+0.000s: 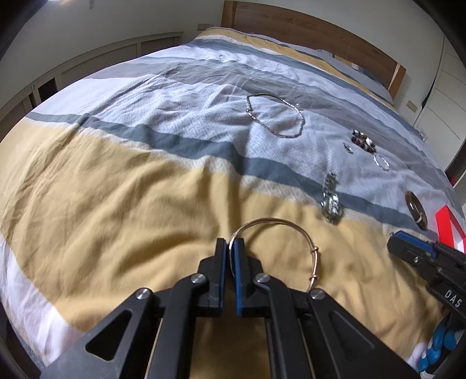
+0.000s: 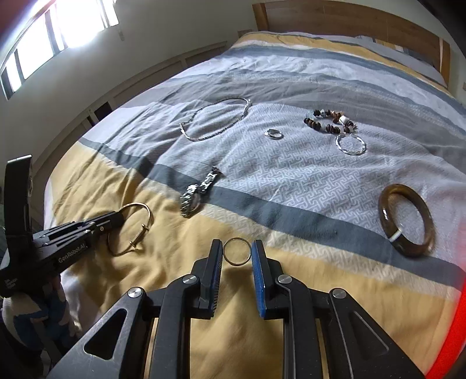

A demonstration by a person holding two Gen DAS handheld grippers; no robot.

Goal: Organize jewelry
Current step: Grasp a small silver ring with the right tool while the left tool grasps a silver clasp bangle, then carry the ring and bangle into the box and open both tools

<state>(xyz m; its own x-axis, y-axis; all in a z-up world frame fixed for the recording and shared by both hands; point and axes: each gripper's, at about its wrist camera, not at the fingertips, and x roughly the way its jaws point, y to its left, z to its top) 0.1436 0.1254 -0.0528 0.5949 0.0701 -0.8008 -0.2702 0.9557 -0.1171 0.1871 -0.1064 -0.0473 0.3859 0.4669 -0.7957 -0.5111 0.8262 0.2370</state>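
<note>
Your left gripper (image 1: 232, 247) is clamped on the wire of the gold bangle (image 1: 279, 230), which lies on the yellow band of the bedspread (image 1: 116, 204). Your right gripper (image 2: 237, 252) brackets the small ring (image 2: 237, 251), jaws close but not clearly pinching it. This looks like the pick-up step: next, probably close fully on the ring, then lift both gently.

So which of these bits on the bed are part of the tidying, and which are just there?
Part of the job:
- gold bangle, in left gripper
- gold ring, between right gripper jaws
- watch
- chain necklace
- brown bangle

Just there:
- striped bedcover
- headboard
</note>
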